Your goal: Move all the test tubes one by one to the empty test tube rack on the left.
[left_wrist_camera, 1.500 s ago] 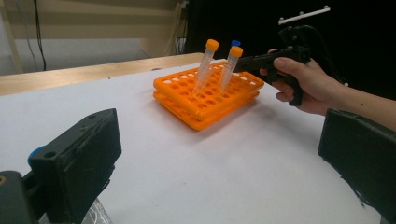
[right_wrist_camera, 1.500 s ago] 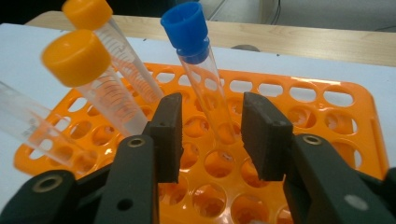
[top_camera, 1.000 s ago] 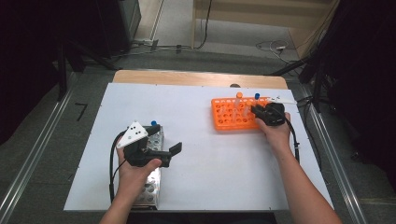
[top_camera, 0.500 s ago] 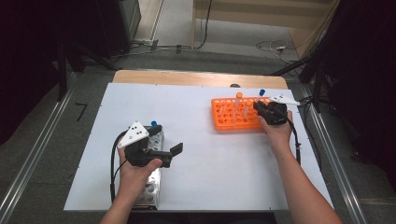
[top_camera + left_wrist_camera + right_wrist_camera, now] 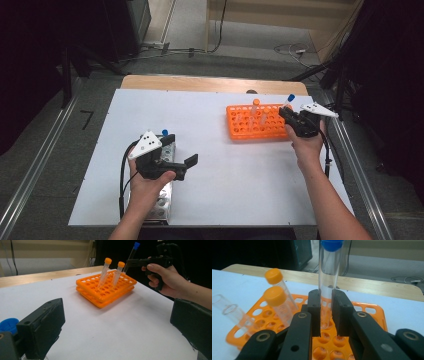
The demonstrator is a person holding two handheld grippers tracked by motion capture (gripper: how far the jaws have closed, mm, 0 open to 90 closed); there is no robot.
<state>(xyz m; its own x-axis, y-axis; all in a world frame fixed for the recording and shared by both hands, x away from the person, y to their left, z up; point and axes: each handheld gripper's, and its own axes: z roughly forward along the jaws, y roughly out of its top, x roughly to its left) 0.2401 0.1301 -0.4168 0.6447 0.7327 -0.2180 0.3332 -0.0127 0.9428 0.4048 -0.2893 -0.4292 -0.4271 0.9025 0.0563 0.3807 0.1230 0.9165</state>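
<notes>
Your right tongs are clamped on the blue-capped tube, its long axis near upright just above the orange rack (near its right edge), while your left tongs, jaws wide, hover well left of the rack.

My two black handheld tongs and bare forearms

I'm gripping a matte black left gripper with blocky flat-faced jaws, a white three-cornered plate with dark dots on top and a black cable looping off its back; my right gripper is wearing the same dotted plate and trailing a thin black cable, with round silvery rivets showing on its jaw links. I'm wearing no sleeves.
</notes>
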